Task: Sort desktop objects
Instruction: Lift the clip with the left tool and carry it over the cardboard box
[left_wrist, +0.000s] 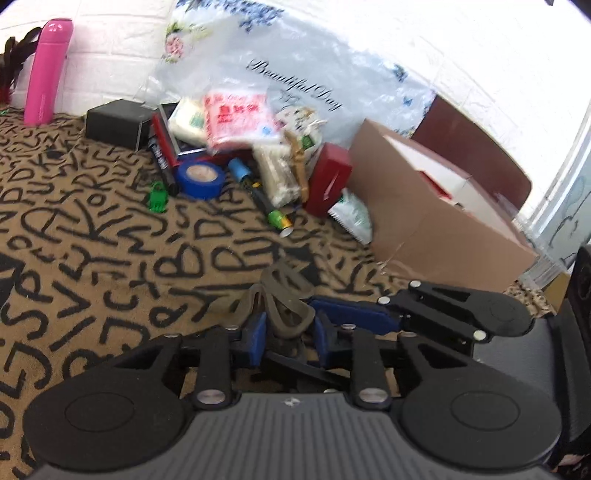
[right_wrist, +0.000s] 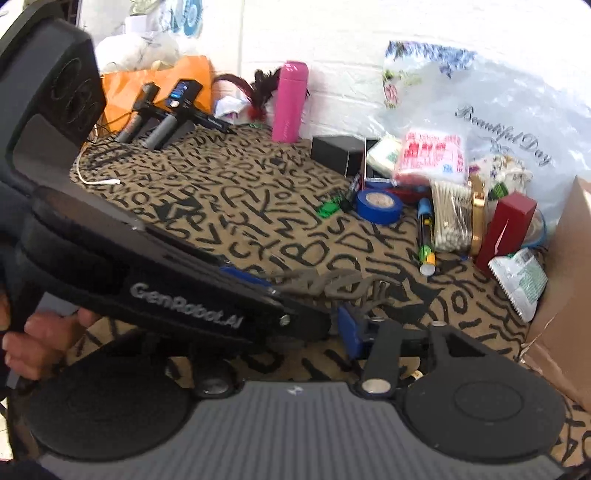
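Observation:
A grey-olive elastic band (left_wrist: 284, 312) rests on the letter-patterned tablecloth (left_wrist: 110, 258). My left gripper (left_wrist: 290, 332) is shut on it, with a blue pad pressing on each side of its near loop. My right gripper (left_wrist: 351, 314) comes in from the right, side-on, and its blue finger touches the band's right end. In the right wrist view the band (right_wrist: 332, 284) lies just ahead of the one visible blue finger (right_wrist: 351, 328). The left gripper (right_wrist: 266, 286) crosses in front and hides the other finger, so the gap does not show.
A pile lies behind: blue tape roll (left_wrist: 199, 177), markers, green clip (left_wrist: 157, 197), cotton swab packets, red box (left_wrist: 328, 181), black box (left_wrist: 116, 123) and a printed plastic bag (left_wrist: 295, 74). An open cardboard box (left_wrist: 424, 221) stands right; a pink bottle (left_wrist: 48, 70) stands far left.

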